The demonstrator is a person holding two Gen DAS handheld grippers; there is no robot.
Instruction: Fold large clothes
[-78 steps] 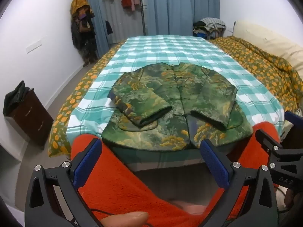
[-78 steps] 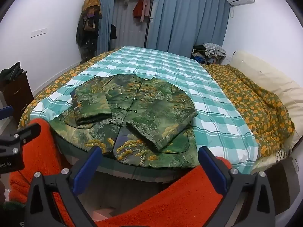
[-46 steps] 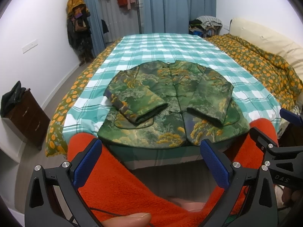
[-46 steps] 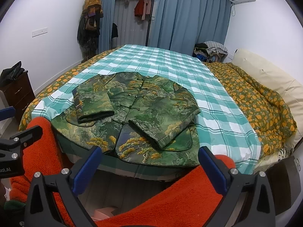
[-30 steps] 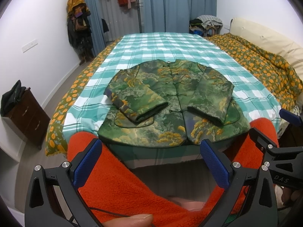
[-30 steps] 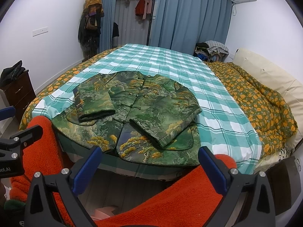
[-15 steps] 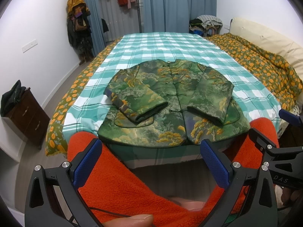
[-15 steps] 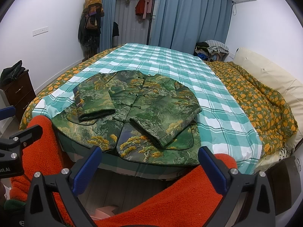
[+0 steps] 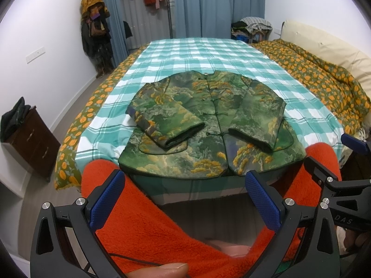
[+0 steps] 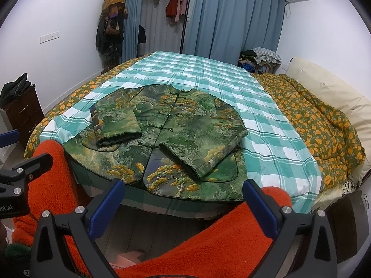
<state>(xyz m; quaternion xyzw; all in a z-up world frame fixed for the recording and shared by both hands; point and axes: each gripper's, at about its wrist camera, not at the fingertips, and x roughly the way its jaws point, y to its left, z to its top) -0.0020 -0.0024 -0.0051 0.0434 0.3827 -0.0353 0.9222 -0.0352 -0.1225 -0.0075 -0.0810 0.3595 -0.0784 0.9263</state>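
A green and gold patterned jacket (image 9: 208,125) lies flat, front up, at the near end of the bed, both sleeves folded in over its front. It also shows in the right wrist view (image 10: 167,139). My left gripper (image 9: 185,199) is open and empty, held back from the bed's near edge, over my orange-clad knees. My right gripper (image 10: 183,206) is open and empty too, just short of the jacket's hem. Each gripper's black frame shows at the edge of the other's view.
The bed has a teal checked sheet (image 9: 204,55) and an orange-flowered quilt (image 9: 320,78) bunched on the right. A dark wooden cabinet (image 9: 30,139) stands left of the bed. Coats hang on a rack (image 10: 111,25) by blue curtains at the far end.
Both grippers have drifted slightly; the jacket sits a little farther in the views than 2.6 s ago. The jacket has not moved and both grippers stay open.
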